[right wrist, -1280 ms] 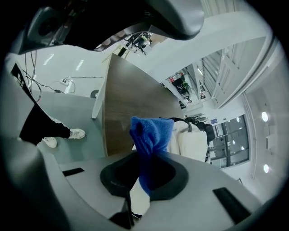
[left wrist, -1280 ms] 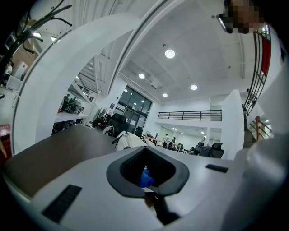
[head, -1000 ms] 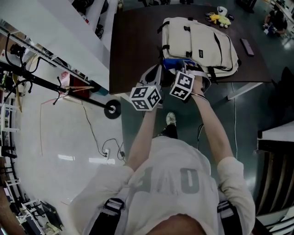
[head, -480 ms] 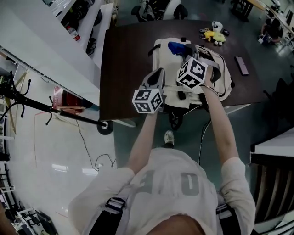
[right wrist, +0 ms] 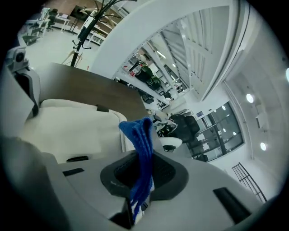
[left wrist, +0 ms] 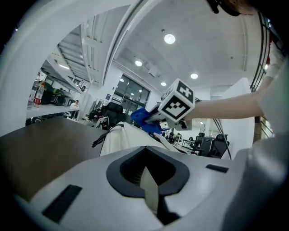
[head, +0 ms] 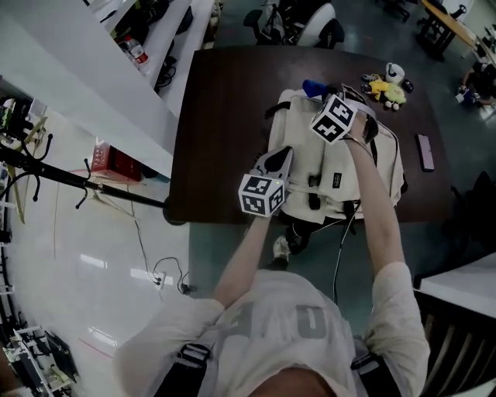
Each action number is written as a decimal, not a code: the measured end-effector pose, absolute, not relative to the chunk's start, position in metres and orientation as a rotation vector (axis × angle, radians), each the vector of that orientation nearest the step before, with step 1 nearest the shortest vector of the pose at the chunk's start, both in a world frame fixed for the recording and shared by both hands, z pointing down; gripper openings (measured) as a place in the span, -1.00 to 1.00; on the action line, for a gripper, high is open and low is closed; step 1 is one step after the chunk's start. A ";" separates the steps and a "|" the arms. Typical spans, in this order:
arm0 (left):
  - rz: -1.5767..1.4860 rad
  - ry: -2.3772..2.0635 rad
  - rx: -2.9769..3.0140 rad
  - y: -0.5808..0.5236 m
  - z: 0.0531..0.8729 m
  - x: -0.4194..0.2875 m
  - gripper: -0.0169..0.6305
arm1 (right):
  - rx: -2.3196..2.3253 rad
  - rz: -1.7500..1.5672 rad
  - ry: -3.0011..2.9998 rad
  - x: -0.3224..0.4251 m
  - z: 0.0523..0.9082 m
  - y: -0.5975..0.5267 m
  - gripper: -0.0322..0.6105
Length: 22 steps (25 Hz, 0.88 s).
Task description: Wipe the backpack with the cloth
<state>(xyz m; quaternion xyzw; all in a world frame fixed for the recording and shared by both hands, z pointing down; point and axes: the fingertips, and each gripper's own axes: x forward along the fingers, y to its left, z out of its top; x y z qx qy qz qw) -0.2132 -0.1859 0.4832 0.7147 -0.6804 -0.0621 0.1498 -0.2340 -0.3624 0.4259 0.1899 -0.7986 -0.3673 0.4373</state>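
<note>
A cream backpack (head: 333, 167) lies flat on the dark brown table (head: 225, 116), its near end at the table's front edge. My right gripper (head: 319, 93) hovers over the backpack's far end, shut on a blue cloth (head: 313, 87) that sticks up out of its jaws (right wrist: 142, 149). My left gripper (head: 277, 160) is at the backpack's left side, jaws shut with only a pale sliver showing between them (left wrist: 146, 173). In the left gripper view the backpack (left wrist: 119, 137) lies just ahead, with the cloth (left wrist: 143, 118) and right gripper (left wrist: 153, 116) above it.
A yellow plush toy (head: 385, 91) and a flat dark slab (head: 424, 151) lie on the table's far right. Office chairs (head: 310, 23) stand beyond the table. A white counter (head: 93, 70), a red box (head: 112, 161) and a black stand (head: 77, 182) are to the left.
The right gripper has carried the cloth from the backpack's near end up to its far end. The left gripper has shifted slightly onto the backpack's left side.
</note>
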 end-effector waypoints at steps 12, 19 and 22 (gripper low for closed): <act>-0.267 -1.948 2.008 -0.184 0.489 -0.221 -0.93 | 0.348 -0.941 -1.883 -0.251 0.481 -0.359 -0.77; -0.254 -1.950 2.007 -0.187 0.489 -0.222 -0.93 | 0.343 -1.018 -1.851 -0.239 0.473 -0.330 -0.77; -0.269 -1.986 2.002 -0.184 0.484 -0.225 -0.93 | 0.311 -1.077 -1.820 -0.234 0.473 -0.307 -0.77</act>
